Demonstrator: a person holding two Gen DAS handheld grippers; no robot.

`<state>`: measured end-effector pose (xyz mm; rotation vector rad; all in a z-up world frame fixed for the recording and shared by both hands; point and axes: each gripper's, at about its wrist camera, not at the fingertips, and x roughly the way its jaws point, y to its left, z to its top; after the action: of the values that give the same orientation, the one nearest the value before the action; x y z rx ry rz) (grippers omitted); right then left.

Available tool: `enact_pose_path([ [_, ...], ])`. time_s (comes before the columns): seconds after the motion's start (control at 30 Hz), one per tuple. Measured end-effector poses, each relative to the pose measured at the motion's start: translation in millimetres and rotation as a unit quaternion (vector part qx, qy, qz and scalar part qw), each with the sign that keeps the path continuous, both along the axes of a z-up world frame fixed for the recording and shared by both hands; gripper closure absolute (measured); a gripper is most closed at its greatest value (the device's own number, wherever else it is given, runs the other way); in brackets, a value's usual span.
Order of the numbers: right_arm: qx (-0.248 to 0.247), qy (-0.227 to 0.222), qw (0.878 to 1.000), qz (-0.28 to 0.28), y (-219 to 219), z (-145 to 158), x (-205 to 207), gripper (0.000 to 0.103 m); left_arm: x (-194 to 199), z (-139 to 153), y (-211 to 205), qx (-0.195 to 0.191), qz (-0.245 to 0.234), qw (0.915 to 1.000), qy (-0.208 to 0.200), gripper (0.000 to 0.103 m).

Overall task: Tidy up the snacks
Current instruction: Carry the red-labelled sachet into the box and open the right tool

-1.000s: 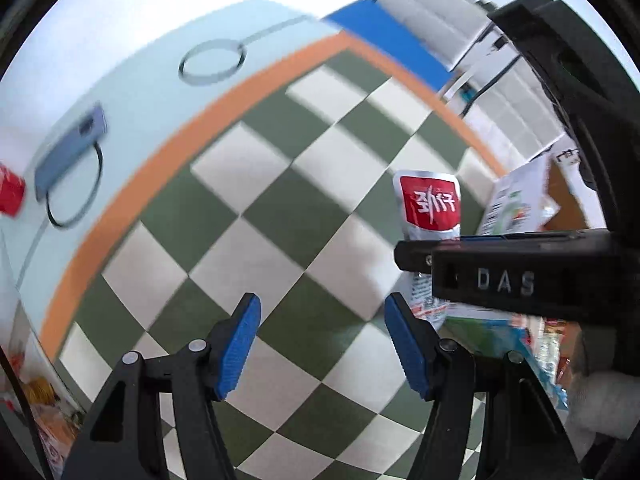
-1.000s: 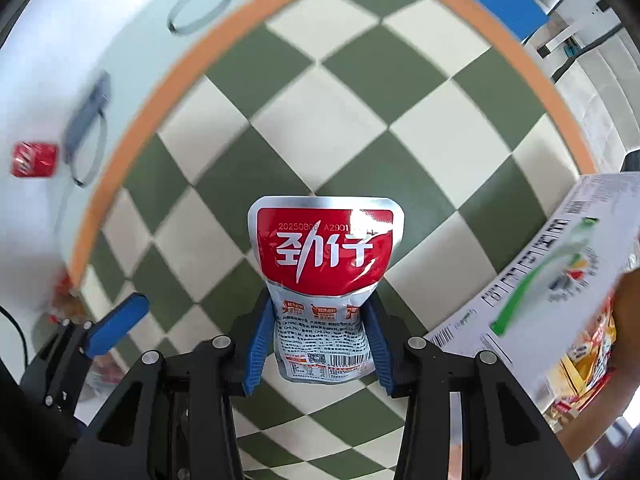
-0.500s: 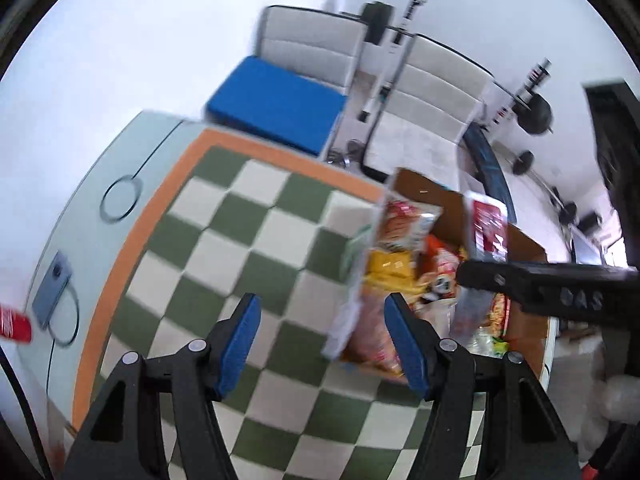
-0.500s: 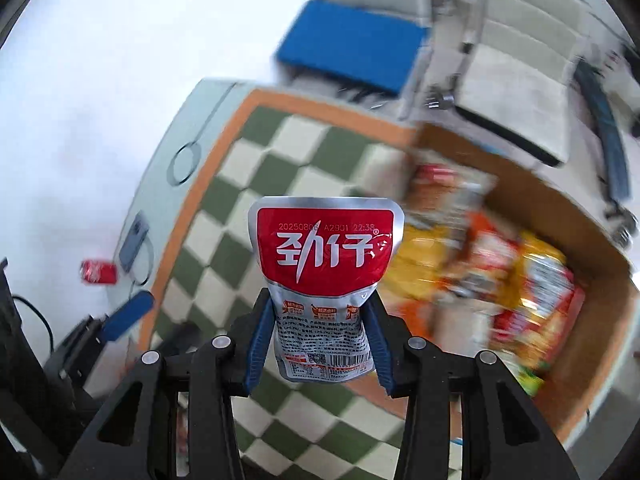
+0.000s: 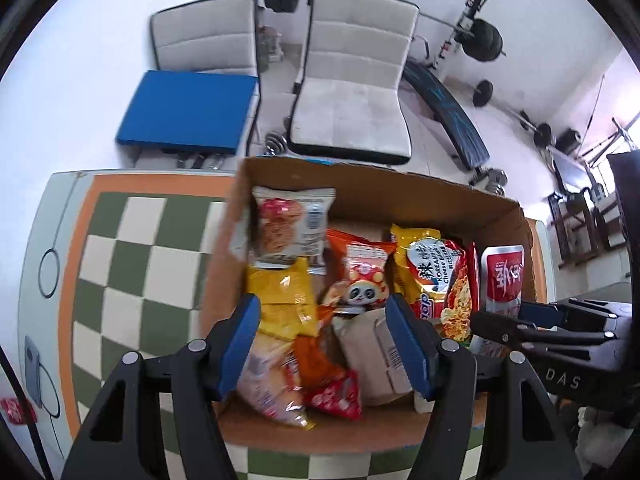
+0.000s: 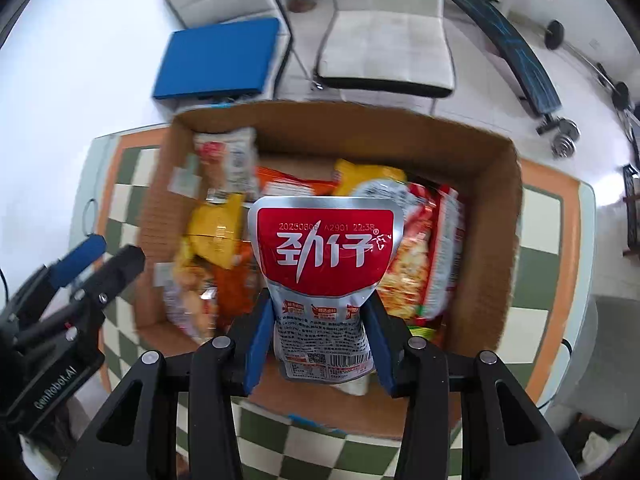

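Note:
An open cardboard box [image 5: 360,184] [image 6: 344,128] stands on the checkered table and holds several snack packs: a yellow bag [image 5: 280,296], a panda pack [image 5: 360,280] and a noodle pack [image 5: 436,276]. My right gripper [image 6: 320,304] is shut on a red and silver pouch [image 6: 324,248] and holds it upright above the box's middle. In the left wrist view that pouch [image 5: 502,276] hangs over the box's right side in the right gripper [image 5: 520,320]. My left gripper [image 5: 323,304] hovers open over the box's near part with nothing between its fingers; it also shows in the right wrist view [image 6: 88,260].
The green and white checkered cloth [image 5: 136,264] has an orange border. A grey phone [image 5: 32,364] and a red can [image 5: 16,410] lie at the table's left edge. Behind the table stand two white chairs [image 5: 352,92], a blue cushion [image 5: 188,108] and barbell weights [image 5: 484,40].
Both grippers have swung from the bare checkered cloth to above the snack box. The right one still grips the pouch; the left one's jaws stay apart.

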<state>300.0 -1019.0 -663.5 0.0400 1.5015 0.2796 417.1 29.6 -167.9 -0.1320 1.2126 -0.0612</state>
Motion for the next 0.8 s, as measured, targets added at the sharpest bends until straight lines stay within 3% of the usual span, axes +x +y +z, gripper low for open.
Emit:
enact_pose_path([
  [0.17,-0.012,0.008,1.0,-0.017,-22,-16,11,0.056,19,-26,-10,-0.022,-0.007,0.9991,0.037,0.04],
  [0.23,-0.01,0.009,1.0,-0.021,-23,-18,16,0.056,24,-33,-10,-0.015,-0.004,0.9988,0.046,0.027],
  [0.27,-0.005,0.011,1.0,-0.024,-24,-20,19,0.056,27,-36,-10,-0.013,-0.004,0.9987,0.05,0.012],
  [0.3,0.002,0.012,1.0,-0.025,-23,-20,23,0.056,28,-38,-9,-0.014,-0.003,0.9985,0.052,0.009],
  [0.4,0.014,0.011,1.0,-0.026,-16,-21,33,0.055,32,-43,-2,-0.02,0.003,0.9982,0.056,0.009],
  [0.67,0.058,0.037,0.996,-0.049,-2,-42,53,0.048,40,-48,10,0.012,0.012,0.9985,0.052,0.009],
  [0.8,0.07,0.042,0.995,-0.057,0,-49,54,0.033,41,-46,17,0.011,0.019,0.9982,0.055,0.009],
])
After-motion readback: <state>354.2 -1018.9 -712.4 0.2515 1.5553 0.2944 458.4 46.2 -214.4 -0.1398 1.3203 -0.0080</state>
